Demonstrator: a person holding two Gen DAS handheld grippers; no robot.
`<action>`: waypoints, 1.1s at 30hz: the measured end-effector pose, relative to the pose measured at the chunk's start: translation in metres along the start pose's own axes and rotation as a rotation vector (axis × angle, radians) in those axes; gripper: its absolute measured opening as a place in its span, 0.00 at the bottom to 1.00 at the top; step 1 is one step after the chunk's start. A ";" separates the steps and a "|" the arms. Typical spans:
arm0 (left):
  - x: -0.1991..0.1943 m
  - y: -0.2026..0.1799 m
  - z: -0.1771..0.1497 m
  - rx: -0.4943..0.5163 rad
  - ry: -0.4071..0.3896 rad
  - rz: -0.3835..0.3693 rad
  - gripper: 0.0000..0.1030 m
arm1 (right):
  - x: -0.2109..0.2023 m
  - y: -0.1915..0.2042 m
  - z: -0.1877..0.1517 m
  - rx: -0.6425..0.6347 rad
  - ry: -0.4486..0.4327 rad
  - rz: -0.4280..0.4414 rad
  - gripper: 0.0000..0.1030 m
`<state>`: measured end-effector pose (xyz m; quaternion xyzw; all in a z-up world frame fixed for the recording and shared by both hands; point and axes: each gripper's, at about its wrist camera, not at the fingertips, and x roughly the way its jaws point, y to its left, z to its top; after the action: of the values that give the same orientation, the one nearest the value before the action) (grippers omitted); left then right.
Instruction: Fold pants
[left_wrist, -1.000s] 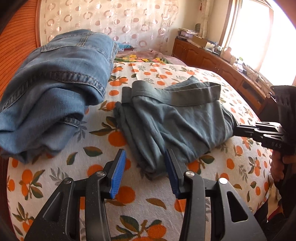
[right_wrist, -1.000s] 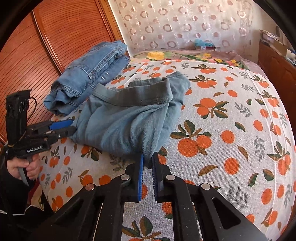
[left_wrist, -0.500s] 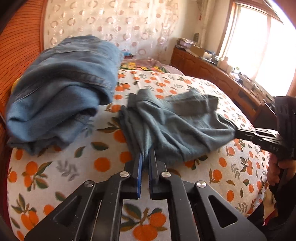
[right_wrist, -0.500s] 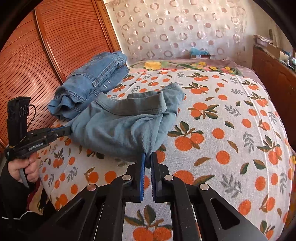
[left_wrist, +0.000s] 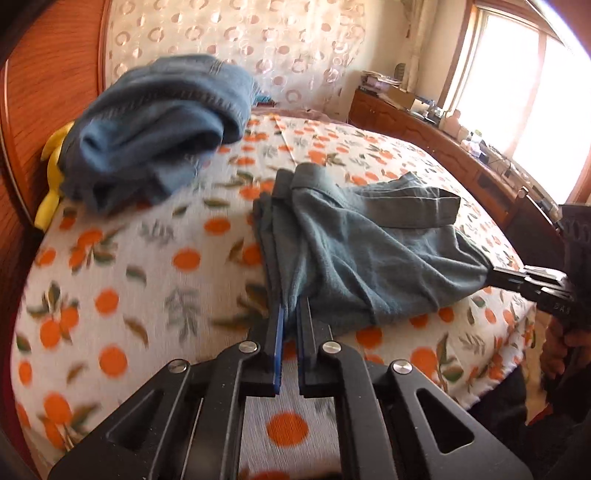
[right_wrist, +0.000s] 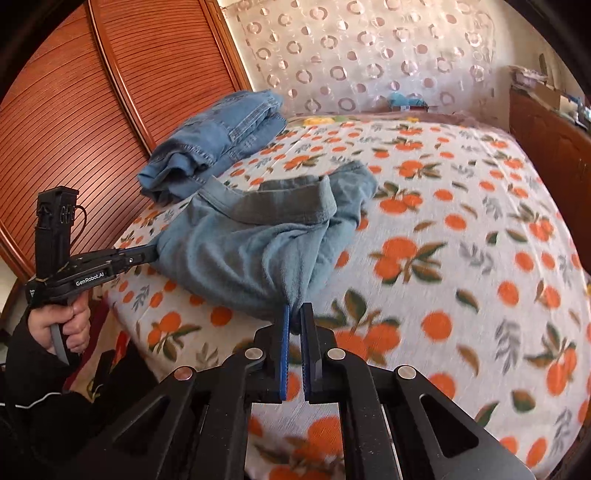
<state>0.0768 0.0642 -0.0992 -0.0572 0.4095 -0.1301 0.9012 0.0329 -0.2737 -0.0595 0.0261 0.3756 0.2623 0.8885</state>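
Grey-green pants (left_wrist: 369, 254) (right_wrist: 243, 251) lie bunched on the orange-print bedspread (left_wrist: 155, 266) (right_wrist: 461, 229), stretched between both grippers. My left gripper (left_wrist: 290, 314) is shut on their near left corner, with cloth pinched between the blue pads. My right gripper (right_wrist: 294, 314) is shut on the other near corner. Each gripper shows in the other's view, held in a hand: the right gripper (left_wrist: 495, 275) at the right edge, the left gripper (right_wrist: 149, 254) at the left. The waistband (right_wrist: 288, 203) stands up along the far side.
Folded blue jeans (left_wrist: 159, 125) (right_wrist: 218, 144) lie at the bed's far left by a wooden slatted wall (right_wrist: 92, 110). Something yellow (left_wrist: 51, 177) peeks from beneath them. A wooden sideboard (left_wrist: 443, 147) with clutter runs under the window on the right.
The left gripper went from open to shut on the pants' corner. Both grippers then pulled back toward the bed's near edge, dragging the pants and stretching them taut.
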 end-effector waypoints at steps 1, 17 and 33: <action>-0.001 -0.001 -0.002 0.001 0.001 0.000 0.06 | -0.002 0.001 -0.003 0.002 0.000 0.003 0.05; -0.030 -0.023 0.008 0.101 -0.043 0.070 0.26 | -0.028 0.002 0.014 -0.030 -0.076 -0.062 0.20; 0.026 -0.021 0.067 0.150 -0.037 0.039 0.44 | 0.035 0.001 0.059 -0.093 -0.049 -0.044 0.45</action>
<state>0.1397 0.0360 -0.0695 0.0161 0.3831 -0.1416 0.9127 0.0929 -0.2471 -0.0398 -0.0169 0.3417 0.2592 0.9032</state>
